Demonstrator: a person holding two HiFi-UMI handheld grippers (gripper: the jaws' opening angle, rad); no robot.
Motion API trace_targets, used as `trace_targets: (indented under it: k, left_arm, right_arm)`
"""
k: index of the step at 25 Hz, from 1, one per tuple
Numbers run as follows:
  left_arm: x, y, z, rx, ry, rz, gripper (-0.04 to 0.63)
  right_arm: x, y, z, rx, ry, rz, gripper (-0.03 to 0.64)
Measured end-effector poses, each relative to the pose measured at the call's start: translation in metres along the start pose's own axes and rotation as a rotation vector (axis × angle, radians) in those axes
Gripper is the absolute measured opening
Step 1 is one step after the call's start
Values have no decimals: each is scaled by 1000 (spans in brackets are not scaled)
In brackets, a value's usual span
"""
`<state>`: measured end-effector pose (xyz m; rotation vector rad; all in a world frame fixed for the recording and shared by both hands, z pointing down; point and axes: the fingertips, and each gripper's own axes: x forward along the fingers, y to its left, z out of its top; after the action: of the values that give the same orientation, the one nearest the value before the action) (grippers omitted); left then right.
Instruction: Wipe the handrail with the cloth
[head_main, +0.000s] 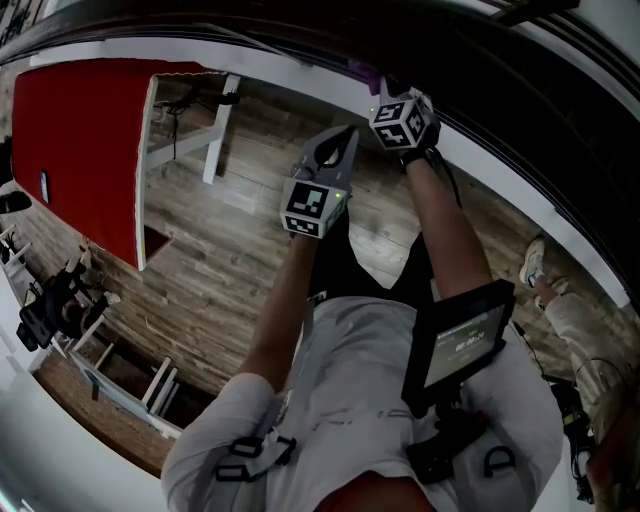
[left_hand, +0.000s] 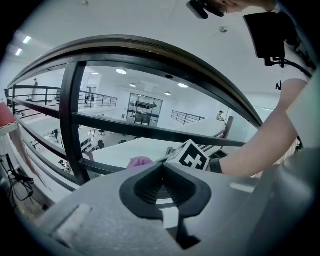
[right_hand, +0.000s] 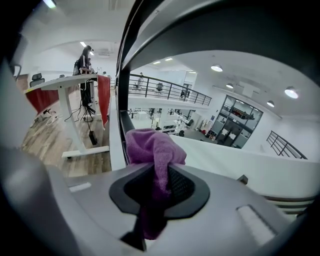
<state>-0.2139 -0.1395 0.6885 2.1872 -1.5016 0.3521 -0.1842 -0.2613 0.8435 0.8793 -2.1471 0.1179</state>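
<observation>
Purple cloth (right_hand: 152, 147) looks soft and light, pinched mid-fold in the right gripper's (right_hand: 159, 187) fingers. Left gripper's (left_hand: 161, 182) fingers sit closed, empty.

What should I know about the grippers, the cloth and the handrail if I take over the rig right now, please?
Right gripper: fingers shut on the purple cloth, held close to the railing.
Left gripper: fingers together, empty, a little back from the railing.
Handrail: dark top rail arching above both grippers. The cloth sits lower, near the bars, and contact is unclear.
Done: cloth grasped. How much has been wiped cannot be told.
Left: bring the cloth onto the top rail and wipe along it.
</observation>
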Motion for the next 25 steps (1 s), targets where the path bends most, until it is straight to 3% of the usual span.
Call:
trace_targets:
  k: [9,25]
  left_arm:
    - [8,-8,-2,20,-14,32,-2]
    - [47,-82,-1,85,13,-87,-2]
  right_arm:
    - [-25,-22,-29,13,-20,-35,61]
    - [-82,-82,-105,106,32,-131,61]
